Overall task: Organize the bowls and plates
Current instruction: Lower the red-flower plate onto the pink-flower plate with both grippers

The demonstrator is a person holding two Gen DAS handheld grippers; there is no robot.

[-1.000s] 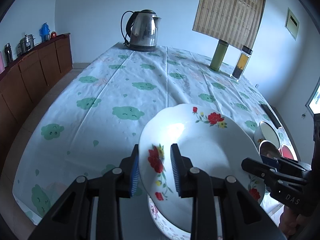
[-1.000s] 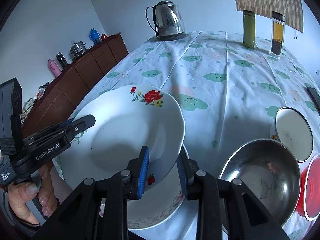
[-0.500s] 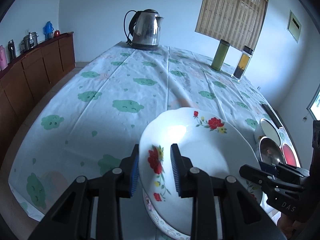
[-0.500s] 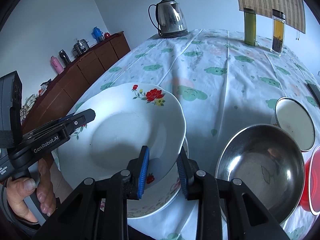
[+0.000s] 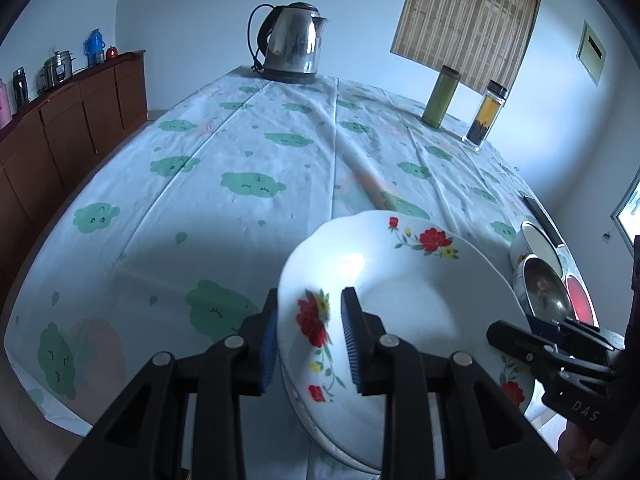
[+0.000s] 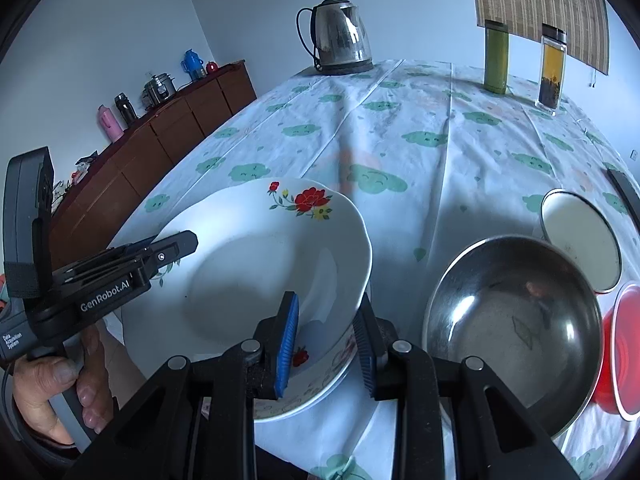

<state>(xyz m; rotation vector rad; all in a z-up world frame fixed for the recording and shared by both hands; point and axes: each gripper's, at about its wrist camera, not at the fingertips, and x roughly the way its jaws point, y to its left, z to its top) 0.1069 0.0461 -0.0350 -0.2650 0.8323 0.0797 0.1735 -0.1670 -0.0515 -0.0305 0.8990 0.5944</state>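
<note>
A white plate with red flowers (image 5: 404, 300) is held at both sides, low over a second floral plate (image 6: 316, 384) that lies at the table's near edge. My left gripper (image 5: 310, 340) is shut on the held plate's left rim. My right gripper (image 6: 326, 344) is shut on its right rim (image 6: 348, 280); the right gripper also shows in the left wrist view (image 5: 532, 340). A steel bowl (image 6: 516, 320), a white bowl (image 6: 580, 244) and a red bowl (image 6: 622, 348) sit to the right.
The table carries a cloud-print cloth (image 5: 224, 168). A steel kettle (image 5: 292, 44), a green flask (image 5: 440, 96) and a clear jar (image 5: 486, 116) stand at the far end. A brown sideboard (image 5: 60, 128) runs along the left wall. A dark flat object (image 5: 542, 220) lies by the right edge.
Both grippers have lowered the held plate toward the plate beneath it. The grip on both rims is unchanged.
</note>
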